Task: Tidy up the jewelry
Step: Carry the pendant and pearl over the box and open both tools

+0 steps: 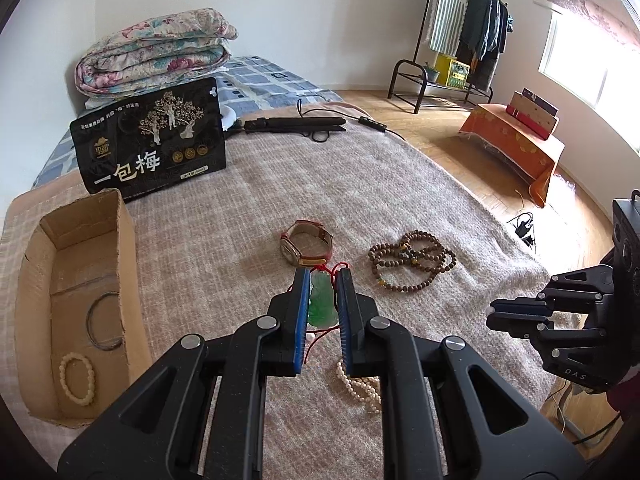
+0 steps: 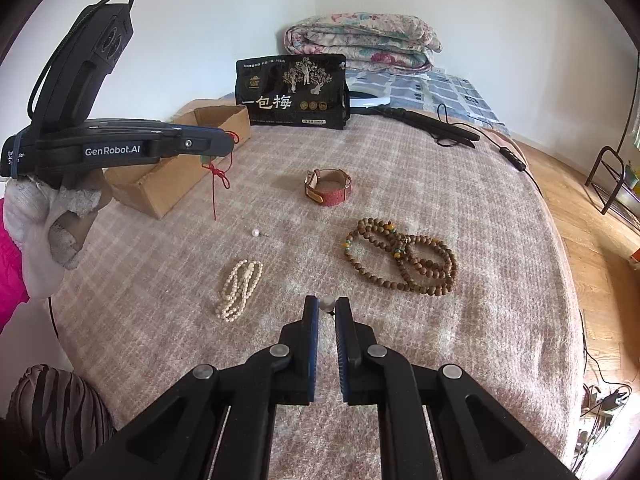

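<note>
My left gripper [image 1: 322, 276] is shut on a green jade pendant [image 1: 321, 300] with a red cord, held above the blanket; in the right wrist view the cord [image 2: 216, 184] hangs from it beside the cardboard box [image 2: 168, 192]. My right gripper [image 2: 327, 304] is shut on a small pearl earring [image 2: 327, 303] low over the blanket. A second pearl earring [image 2: 256, 233], a white bead necklace [image 2: 240, 288], brown prayer beads [image 2: 404, 260] and a red-strap watch [image 2: 328, 186] lie on the blanket. The box [image 1: 124, 248] holds a dark bangle [image 1: 102, 324] and a white bead bracelet [image 1: 78, 378].
A black snack bag [image 1: 152, 140] stands behind the box. A folded quilt [image 1: 156, 52], a black tripod [image 1: 296, 124] and its cable lie at the back of the bed. A clothes rack [image 1: 460, 40] and an orange-covered low table [image 1: 516, 144] stand on the floor to the right.
</note>
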`<control>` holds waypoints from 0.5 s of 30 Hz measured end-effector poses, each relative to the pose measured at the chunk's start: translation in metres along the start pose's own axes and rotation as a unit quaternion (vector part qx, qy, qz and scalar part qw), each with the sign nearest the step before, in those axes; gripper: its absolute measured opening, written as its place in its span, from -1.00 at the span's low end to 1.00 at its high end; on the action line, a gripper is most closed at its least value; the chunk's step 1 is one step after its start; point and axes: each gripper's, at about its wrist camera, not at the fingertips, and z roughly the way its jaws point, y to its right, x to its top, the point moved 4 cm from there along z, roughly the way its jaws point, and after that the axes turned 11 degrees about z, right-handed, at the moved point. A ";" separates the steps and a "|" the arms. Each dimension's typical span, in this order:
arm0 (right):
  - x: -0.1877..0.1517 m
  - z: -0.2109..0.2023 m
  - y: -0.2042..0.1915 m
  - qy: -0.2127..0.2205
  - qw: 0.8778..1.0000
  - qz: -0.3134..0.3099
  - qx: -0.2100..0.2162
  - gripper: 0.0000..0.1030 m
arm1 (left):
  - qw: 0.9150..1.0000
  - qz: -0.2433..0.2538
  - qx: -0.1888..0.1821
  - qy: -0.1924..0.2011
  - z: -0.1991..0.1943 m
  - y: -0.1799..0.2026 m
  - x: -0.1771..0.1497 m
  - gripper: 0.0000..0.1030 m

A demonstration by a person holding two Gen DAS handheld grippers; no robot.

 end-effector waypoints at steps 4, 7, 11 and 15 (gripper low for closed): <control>0.004 -0.006 -0.005 0.005 1.000 -0.001 0.000 -0.88 | 1.000 -0.004 0.010 0.011 -0.017 -0.009 0.002 -0.77; 0.008 -0.010 -0.011 0.009 1.000 -0.004 0.002 -0.88 | 1.000 -0.008 0.018 0.017 -0.029 -0.018 0.002 -0.77; 0.017 -0.013 -0.022 0.015 1.000 -0.010 0.007 -0.88 | 0.999 -0.015 0.032 0.021 -0.041 -0.034 -0.001 -0.77; 0.026 -0.011 -0.038 0.018 1.000 -0.019 0.016 -0.88 | 0.998 -0.025 0.050 0.025 -0.052 -0.056 -0.004 -0.77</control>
